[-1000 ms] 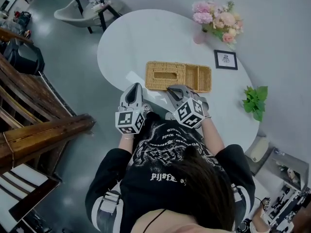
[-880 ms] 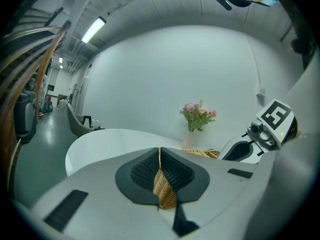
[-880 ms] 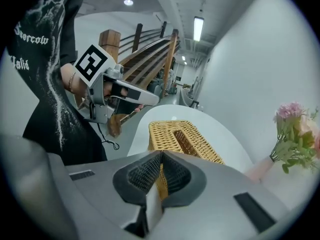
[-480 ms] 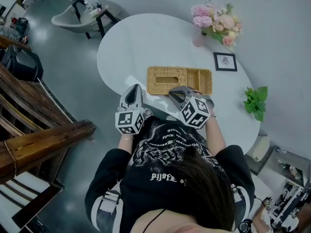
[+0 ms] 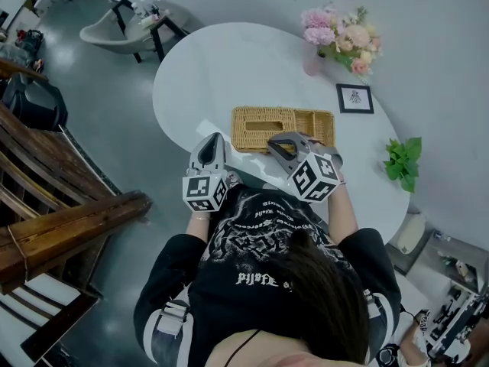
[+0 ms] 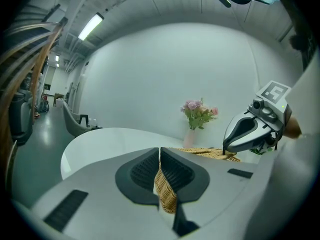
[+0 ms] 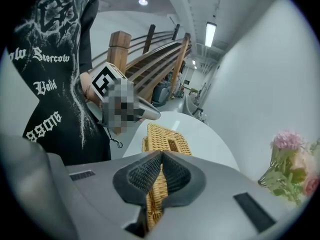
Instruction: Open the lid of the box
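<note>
There — the left hand-held gripper (image 6: 160, 160) and right hand-held gripper (image 7: 160, 165) both clamped the near edge of the wicker box (image 5: 263, 119) — an uneven lift could have dragged it off the table (image 5: 221, 63).

The box (image 5: 283, 126) lies on the table (image 5: 229, 60), toward its 6 o'clock edge. From the box, the flowers (image 5: 340, 37) stand at 1 o'clock, the picture frame (image 5: 355, 98) at 2 o'clock and the plant (image 5: 403, 161) at 4 o'clock. The left gripper (image 5: 216, 138) meets the box's 8 o'clock corner and the right gripper (image 5: 279, 140) its 6 o'clock edge, each with wicker between its jaws. Off the table, a chair (image 5: 114, 21) stands at 10 o'clock and a wooden railing (image 5: 69, 212) at 8 o'clock.
</note>
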Action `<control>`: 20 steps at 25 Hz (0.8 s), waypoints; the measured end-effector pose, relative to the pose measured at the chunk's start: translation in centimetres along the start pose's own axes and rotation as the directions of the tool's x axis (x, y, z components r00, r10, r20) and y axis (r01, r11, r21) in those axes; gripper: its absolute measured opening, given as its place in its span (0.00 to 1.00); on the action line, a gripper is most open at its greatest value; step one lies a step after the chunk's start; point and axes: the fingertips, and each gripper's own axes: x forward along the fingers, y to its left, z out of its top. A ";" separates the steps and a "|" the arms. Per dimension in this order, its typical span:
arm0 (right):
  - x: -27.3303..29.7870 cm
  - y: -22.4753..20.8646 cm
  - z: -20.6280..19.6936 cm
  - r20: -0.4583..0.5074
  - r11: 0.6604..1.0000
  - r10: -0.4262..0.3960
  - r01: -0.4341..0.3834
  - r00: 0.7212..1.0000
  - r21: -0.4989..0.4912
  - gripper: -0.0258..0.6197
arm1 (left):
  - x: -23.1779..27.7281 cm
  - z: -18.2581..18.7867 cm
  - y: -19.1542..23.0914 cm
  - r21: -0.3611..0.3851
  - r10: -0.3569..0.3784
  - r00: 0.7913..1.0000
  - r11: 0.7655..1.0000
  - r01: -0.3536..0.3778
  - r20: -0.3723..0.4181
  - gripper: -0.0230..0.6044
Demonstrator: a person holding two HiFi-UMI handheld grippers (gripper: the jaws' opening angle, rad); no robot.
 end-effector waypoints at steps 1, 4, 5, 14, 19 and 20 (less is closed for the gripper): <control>-0.1 -0.2 0.1 0.006 1.000 -0.006 0.006 1.000 0.001 0.09 | 0.1 0.1 0.0 0.002 -0.002 1.000 1.000 0.002 0.001 0.08; -0.3 -1.1 0.5 0.031 0.999 -0.034 0.034 0.999 0.013 0.09 | 0.3 0.3 0.0 0.007 -0.009 1.000 1.000 0.009 0.004 0.08; -0.5 -1.4 0.8 0.041 0.999 -0.046 0.045 0.998 0.020 0.09 | 0.4 0.4 0.0 0.009 -0.011 1.000 1.000 0.011 0.004 0.08; -1.3 -3.6 2.1 0.049 0.993 -0.117 0.118 0.992 -0.015 0.09 | 1.0 0.4 0.2 0.013 -0.033 0.999 0.999 0.033 -0.009 0.08; -1.8 -5.1 3.0 0.027 0.988 -0.142 0.143 0.990 -0.051 0.09 | 1.1 0.7 0.4 -0.010 -0.042 0.999 0.999 0.042 -0.008 0.08; -1.9 -5.4 3.2 0.026 0.988 -0.147 0.148 0.989 -0.053 0.09 | 1.0 0.7 0.5 -0.011 -0.045 0.999 0.999 0.045 -0.008 0.08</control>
